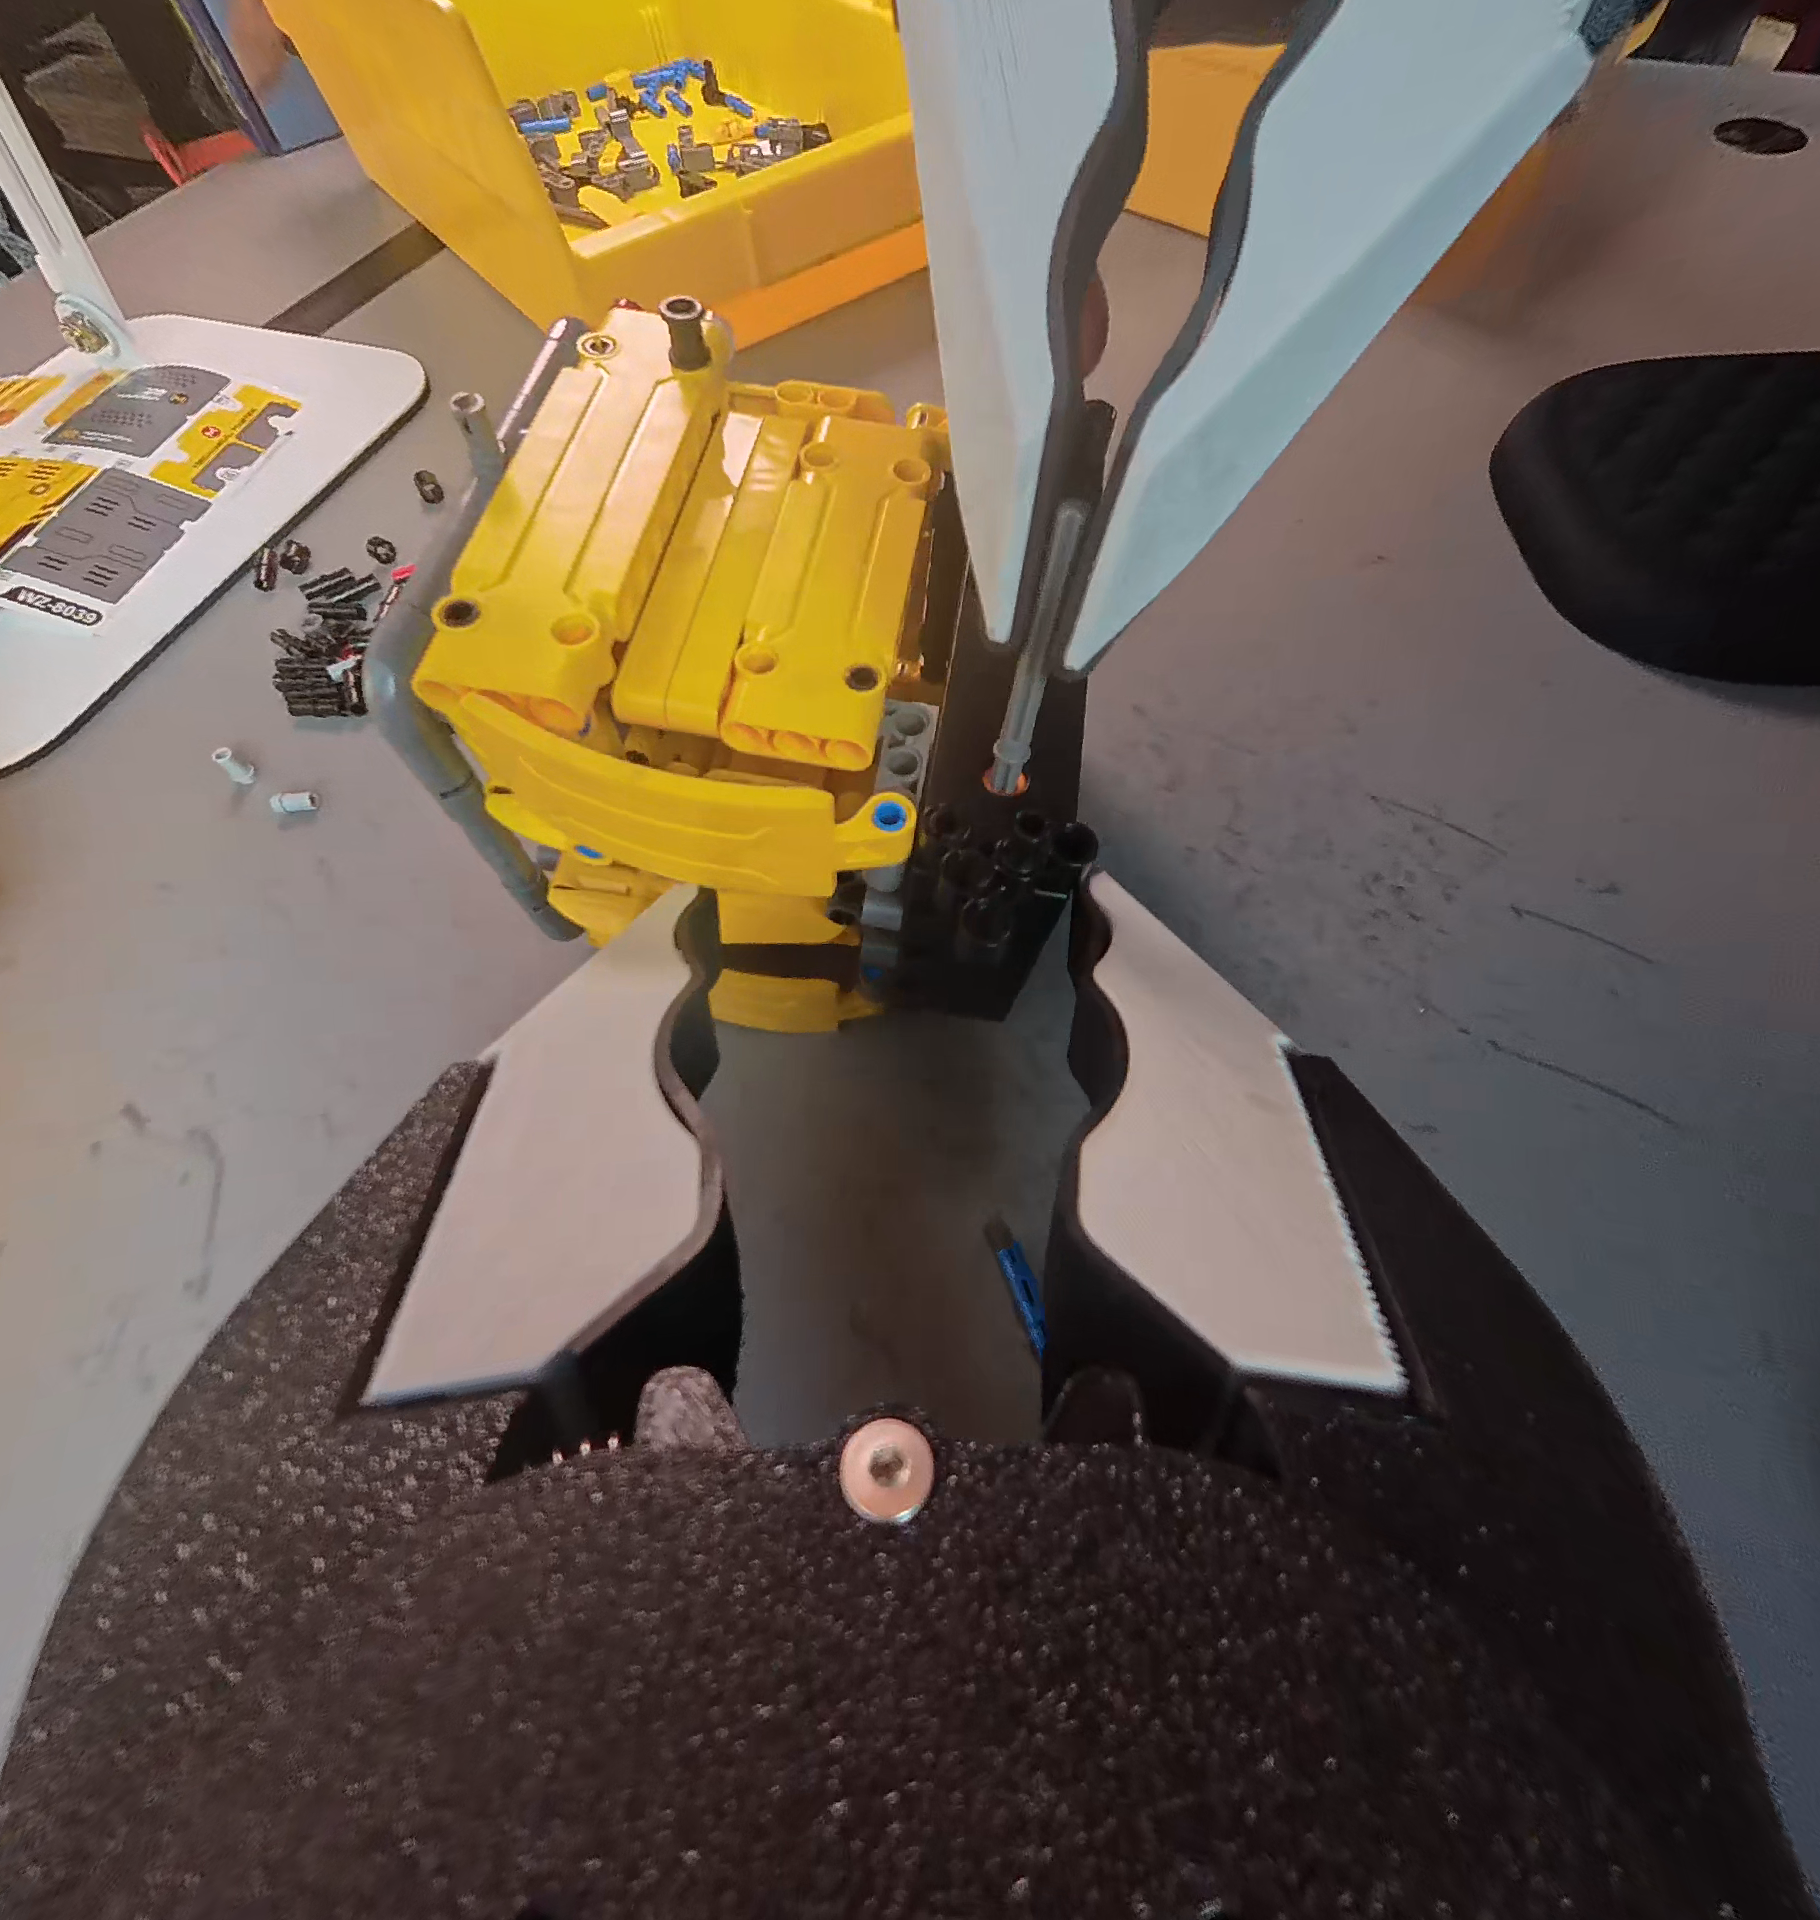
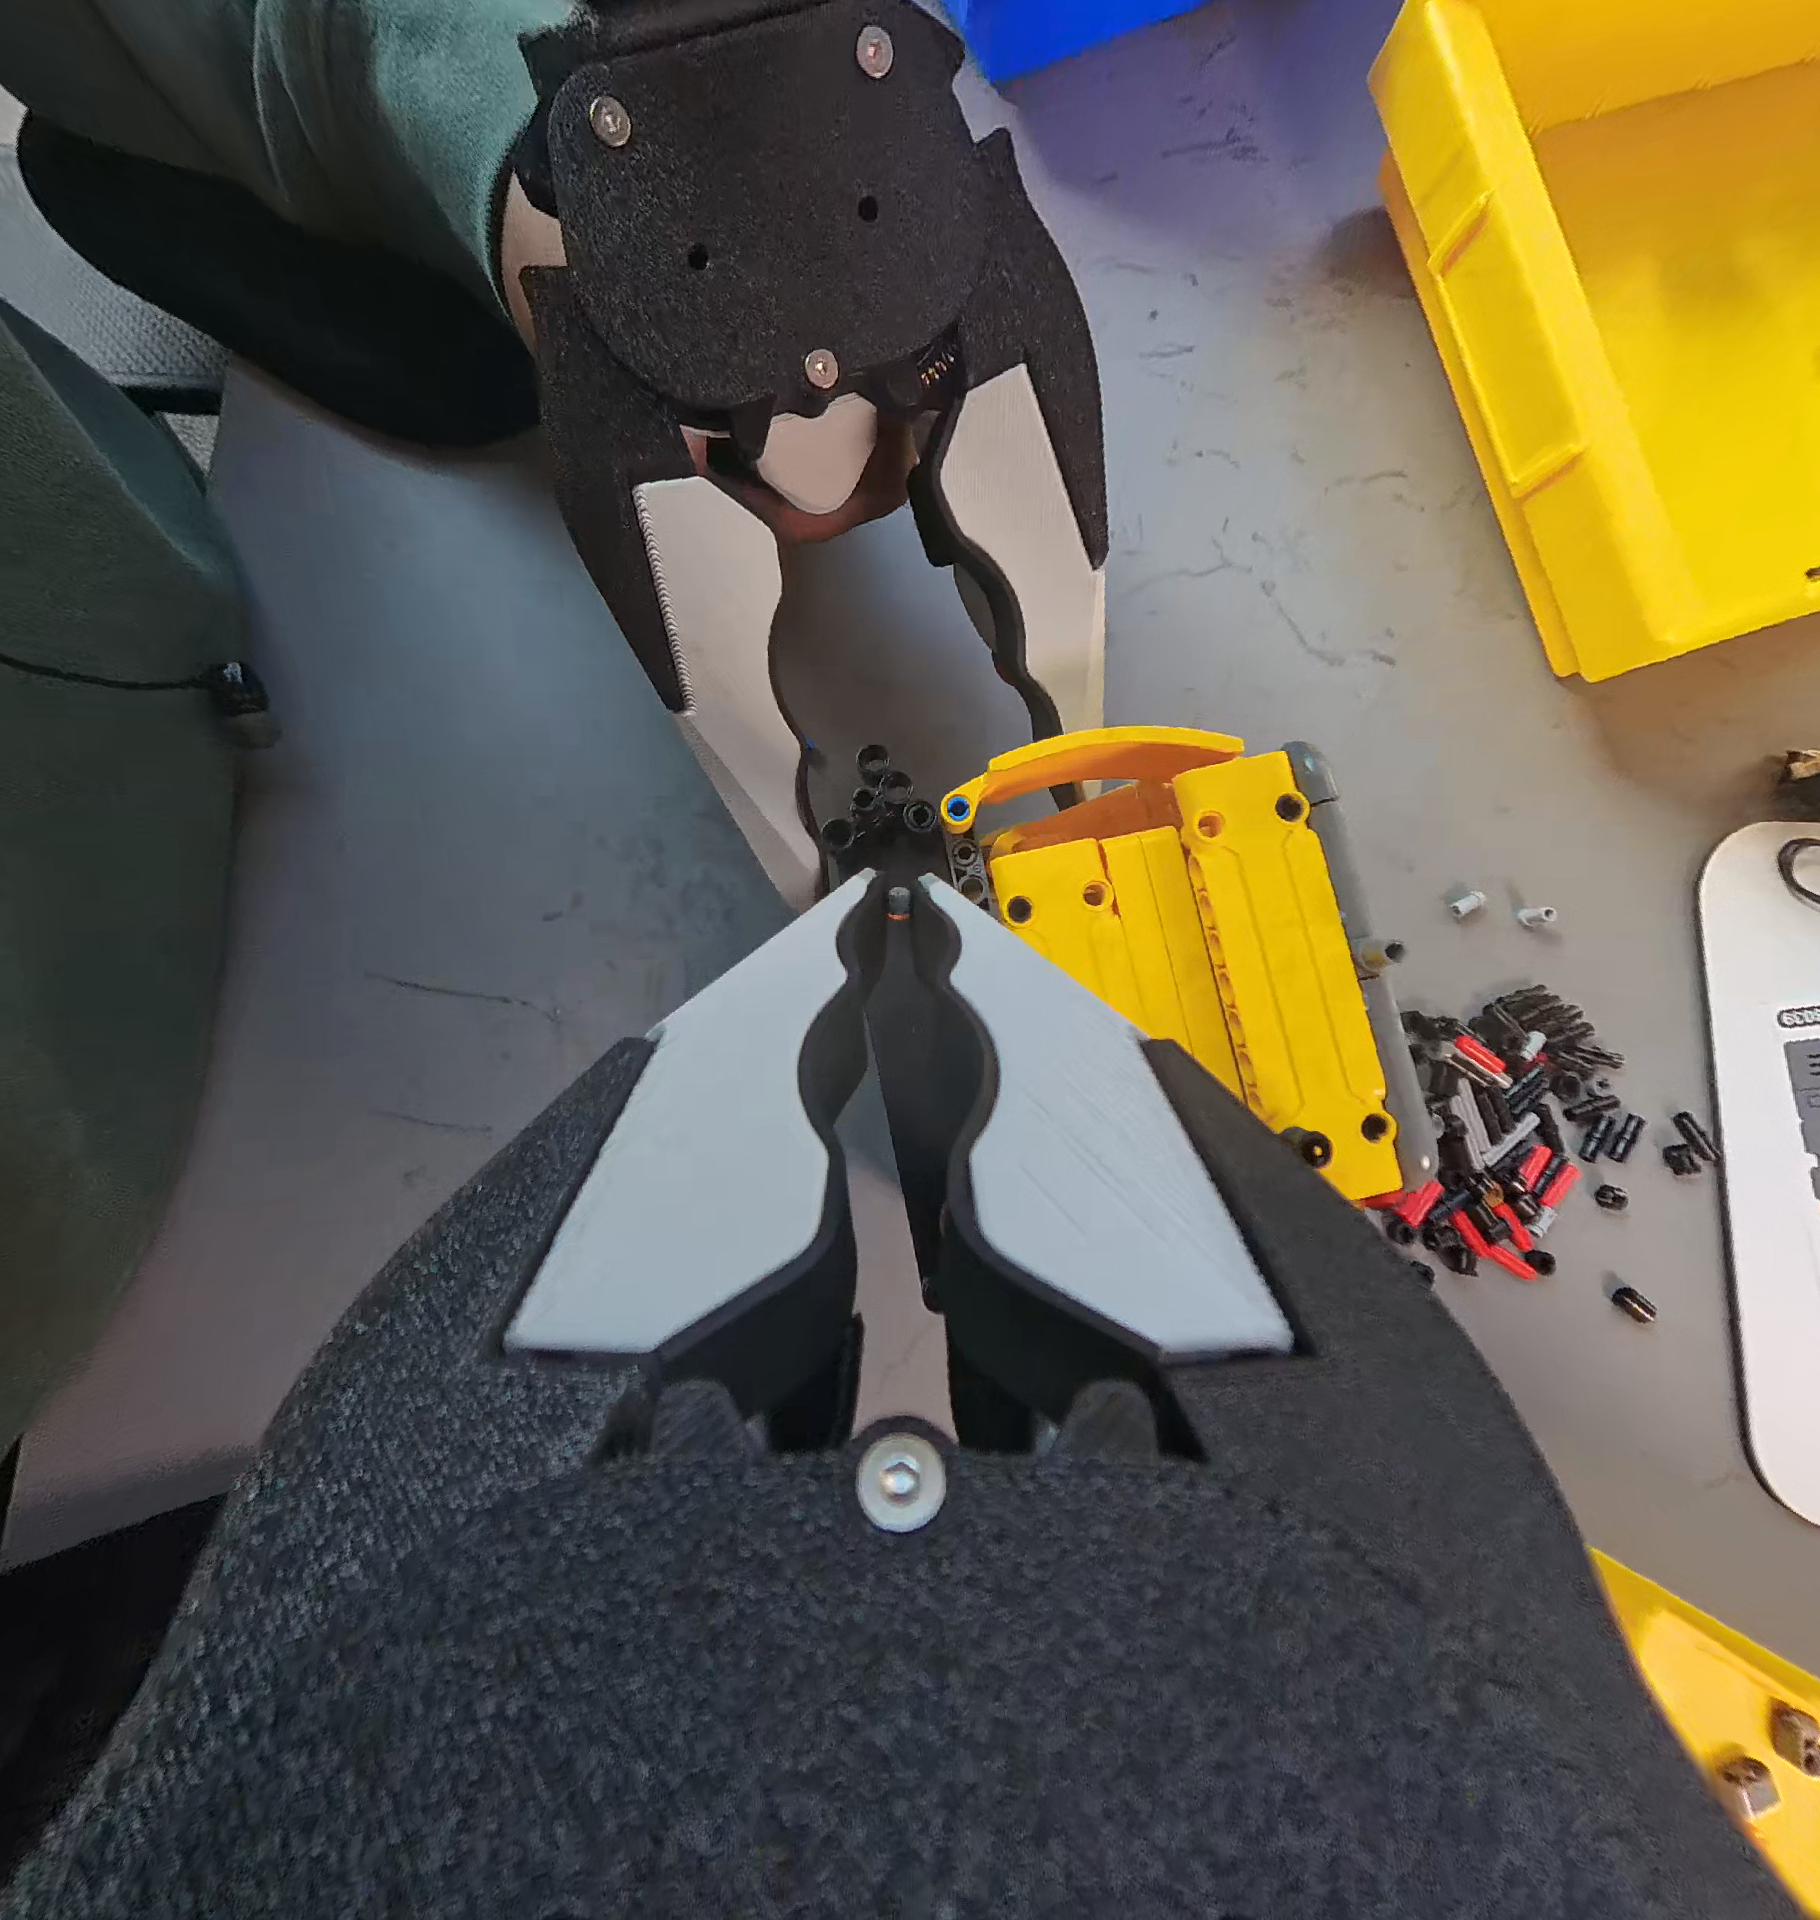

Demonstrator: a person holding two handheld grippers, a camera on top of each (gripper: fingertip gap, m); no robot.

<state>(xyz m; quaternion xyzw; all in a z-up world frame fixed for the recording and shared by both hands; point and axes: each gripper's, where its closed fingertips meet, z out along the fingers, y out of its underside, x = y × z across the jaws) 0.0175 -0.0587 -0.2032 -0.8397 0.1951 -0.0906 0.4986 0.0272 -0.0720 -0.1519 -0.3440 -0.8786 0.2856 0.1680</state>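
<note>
**Both grippers on yellow brick model, grey axle at black block**

Table (image 1: 1405, 935): grey, matte, scuffed w/ dark streaks; everything rests on it.

Yellow bins: glossy plastic. One bin (image 1: 677, 208) beyond the left gripper's tips, behind the model, holds small blue/grey/black parts. Second bin (image 2: 1612, 364) far right-forward of the right gripper.

White board (image 1: 293, 436): flat, rounded corners, left-forward of left gripper; a yellow/grey sticker sheet (image 1: 85, 488) lies on it.

Dark textured pad (image 1: 1695, 520): rounded, quilted look, right-forward of left gripper.

Person's green sleeve (image 2: 345, 135) behind the left gripper in right wrist view.

Model (image 1: 677, 623): boxy build of smooth yellow panels w/ round pin holes, grey bent tube along its left side, curved yellow strip at near edge. Black block (image 1: 999, 883) w/ cluster of round holes joined to its right side. Model stands directly ahead of left gripper's tips.

Left gripper (image 1: 885, 914): grey printed fingers, wavy black inner pads, black grainy body. Jaws spread wide around model's near end, one tip at yellow base, other at black block; firm contact can't tell.

Right gripper (image 2: 895, 883): same build, jaws nearly together, pinching a thin grey axle (image 1: 1036, 665). Axle's lower end sits at an orange-rimmed hole on top of black block.

Loose pins (image 2: 1508, 1122): heap of small black, red, grey cylinders, right of right gripper beside the model; two pale sleeves (image 1: 262, 784) lie apart nearby.
</note>
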